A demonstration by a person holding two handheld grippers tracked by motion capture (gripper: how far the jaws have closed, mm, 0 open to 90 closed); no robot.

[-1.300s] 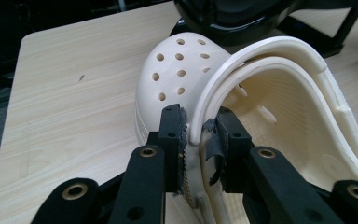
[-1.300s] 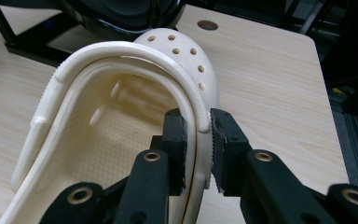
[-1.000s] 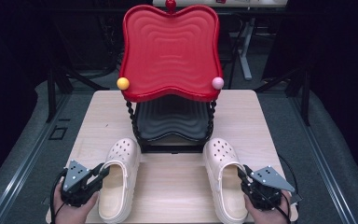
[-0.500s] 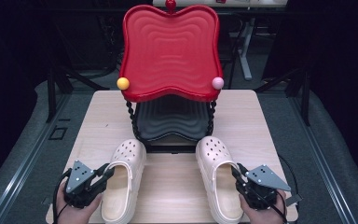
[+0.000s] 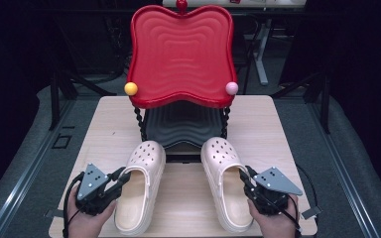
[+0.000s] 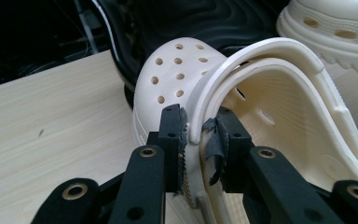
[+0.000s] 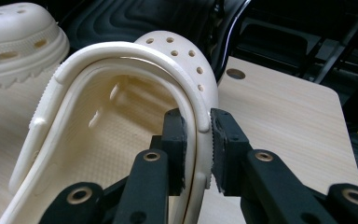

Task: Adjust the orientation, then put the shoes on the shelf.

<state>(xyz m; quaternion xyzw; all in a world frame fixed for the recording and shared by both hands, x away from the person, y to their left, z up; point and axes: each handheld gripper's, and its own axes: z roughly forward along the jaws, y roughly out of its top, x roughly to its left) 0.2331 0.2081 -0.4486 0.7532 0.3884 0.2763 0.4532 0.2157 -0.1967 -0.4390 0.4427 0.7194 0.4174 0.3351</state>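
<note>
Plainly, both clogs were gripped at that moment. The left gripper (image 5: 110,184) sat near the front left corner of the desk (image 5: 109,129), its jaws partly closed and pinching the outer side wall of the left clog (image 5: 141,191); in the left gripper view the two black pads (image 6: 173,128) pressed on either side of the cream rim and folded heel strap of that clog (image 6: 261,107). The right gripper (image 5: 250,187) was near the front right corner, its jaws likewise partly closed on the outer side wall of the right clog (image 5: 224,183); the right gripper view showed the wall and strap of this clog (image 7: 135,88) squeezed between the pads (image 7: 175,140).

Both clogs were on the front half of the desk, side by side yet apart, toes pointing toward the far edge. Their toes reached just up to the black lower shelf (image 5: 183,126) of a two-tier stand set at the middle of the desk. The red wavy upper tray (image 5: 181,54) of that stand overhung the shelf, with a yellow ball (image 5: 131,89) at its front left corner and a pink ball (image 5: 231,88) at its front right corner. A hand (image 5: 87,225) held the left gripper from the near edge.
</note>
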